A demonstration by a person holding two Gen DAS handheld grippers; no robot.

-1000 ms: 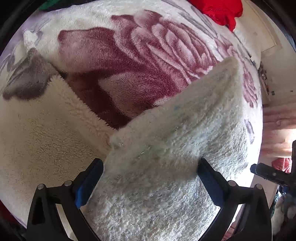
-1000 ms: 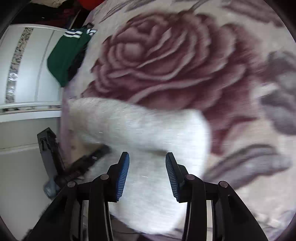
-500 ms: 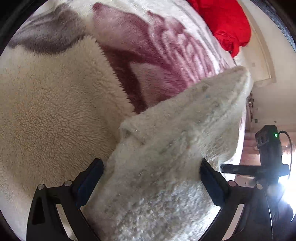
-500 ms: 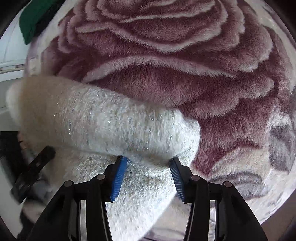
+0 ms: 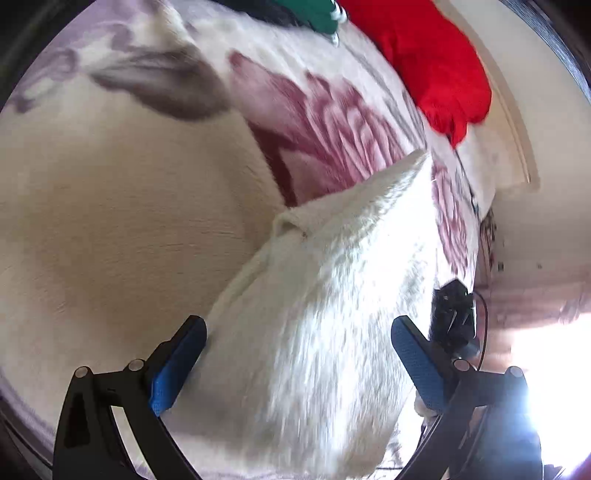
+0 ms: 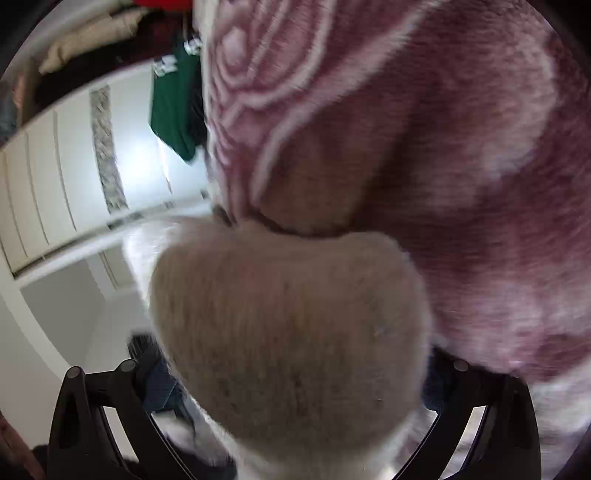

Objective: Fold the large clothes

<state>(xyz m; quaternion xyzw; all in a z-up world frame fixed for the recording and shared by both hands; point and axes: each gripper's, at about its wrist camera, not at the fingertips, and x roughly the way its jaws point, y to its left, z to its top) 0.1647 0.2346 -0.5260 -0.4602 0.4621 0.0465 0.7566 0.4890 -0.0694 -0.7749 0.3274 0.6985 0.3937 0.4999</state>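
A large white fleece garment (image 5: 110,203) lies spread on a rose-patterned blanket (image 5: 332,122). A raised fold of the garment (image 5: 325,295) fills my left gripper (image 5: 297,332), whose jaws stand wide with both blue pads against the fold's sides. In the right wrist view a rounded end of the same garment (image 6: 288,314) sits between the fingers of my right gripper (image 6: 291,384), low over the blanket (image 6: 461,147). Its jaws are opening and stand wide; the fleece mostly hides the pads, which do not visibly press on it.
A red garment (image 5: 436,62) and a green one (image 5: 314,11) lie at the blanket's far end. The green garment (image 6: 170,99) hangs over the bed's edge beside white wardrobe doors (image 6: 55,177). A black device with a cable (image 5: 452,317) sits right of the fold.
My right gripper sank close to the blanket and its jaws spread from narrow to wide around the fleece end. My left gripper carried the fold across the blanket toward the red garment.
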